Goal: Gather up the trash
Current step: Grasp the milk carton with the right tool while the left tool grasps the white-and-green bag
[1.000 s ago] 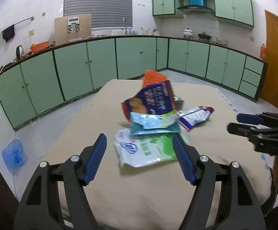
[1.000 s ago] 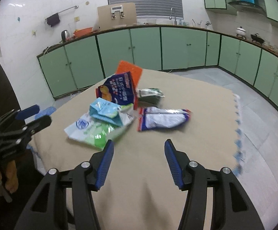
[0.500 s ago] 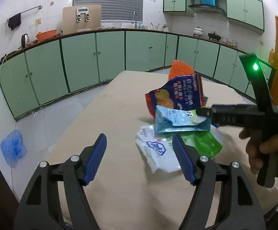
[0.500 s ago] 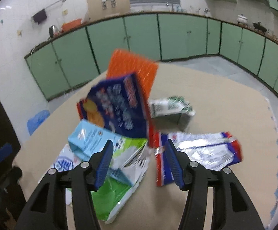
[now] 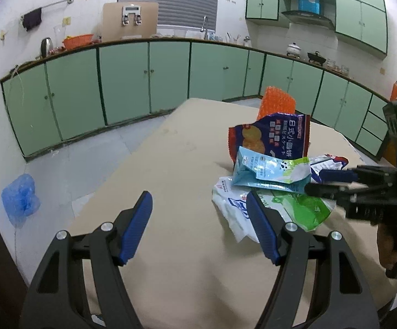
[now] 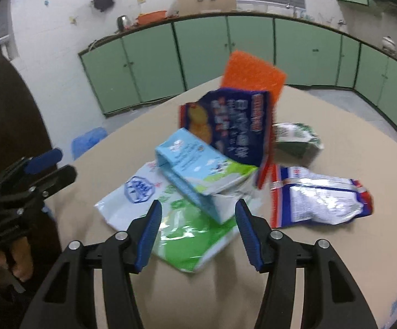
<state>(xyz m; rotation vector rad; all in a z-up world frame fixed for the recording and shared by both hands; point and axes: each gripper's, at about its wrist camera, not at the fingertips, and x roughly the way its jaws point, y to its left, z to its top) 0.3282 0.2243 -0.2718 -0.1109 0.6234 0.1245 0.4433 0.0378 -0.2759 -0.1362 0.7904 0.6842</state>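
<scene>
Setting: green-cabinet kitchen; beige cloth-covered table (image 6: 322, 246).
Trash: crumpled snack wrappers (image 6: 198, 181), heaped at 12 o'clock, none collected.
Right gripper (image 6: 197, 231): wide open, empty, at pile.
Left gripper (image 5: 198, 226): open, empty.

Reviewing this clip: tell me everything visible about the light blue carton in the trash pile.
The light blue carton is a crumpled drink box, seemingly coated paperboard, with white clouds, a green band and small print. It lies tilted on its side atop the white-and-green bag, its far end against the dark blue snack bag. The open right gripper frames its near end without touching it, as far as visible.
</scene>
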